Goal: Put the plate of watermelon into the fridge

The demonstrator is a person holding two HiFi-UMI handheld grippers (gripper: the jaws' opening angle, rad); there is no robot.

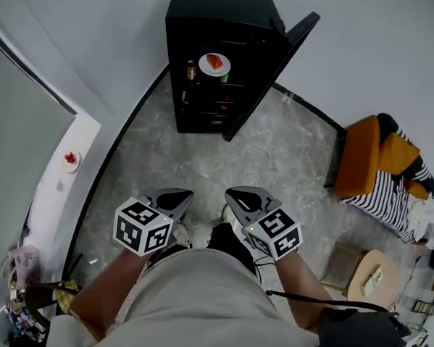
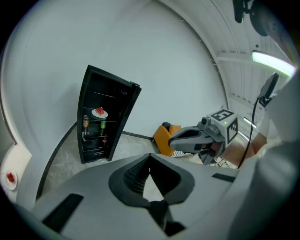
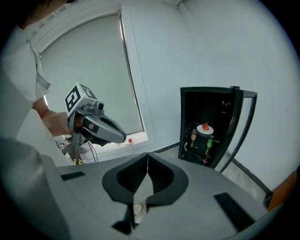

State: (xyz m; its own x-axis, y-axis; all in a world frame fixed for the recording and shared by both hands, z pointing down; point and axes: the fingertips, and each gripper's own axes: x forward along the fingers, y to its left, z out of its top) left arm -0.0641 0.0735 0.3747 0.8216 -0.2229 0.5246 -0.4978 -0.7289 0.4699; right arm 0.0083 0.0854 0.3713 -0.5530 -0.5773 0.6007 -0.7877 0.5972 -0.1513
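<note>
— Grippers sit nearest: your left gripper (image 1: 173, 200) and right gripper (image 1: 246, 200) are side by side just ahead of your body, above the grey stone floor (image 1: 290, 158).

— Both pairs of jaws are pressed together, and neither has anything between them.

— Farther ahead, the black fridge (image 1: 211, 16) stands against the wall with its door (image 1: 275, 69) swung open to your right.

— Your plate of watermelon (image 1: 215, 63) already rests on an upper shelf inside, with a can (image 1: 191, 70) at its left and a green can (image 1: 224, 78) close by.

— Off to your left, a small plate (image 1: 71, 158) holding something red lies on the white windowsill (image 1: 77, 136).

— Off to your right, an orange chair (image 1: 363, 155) stands by the wall.
</note>
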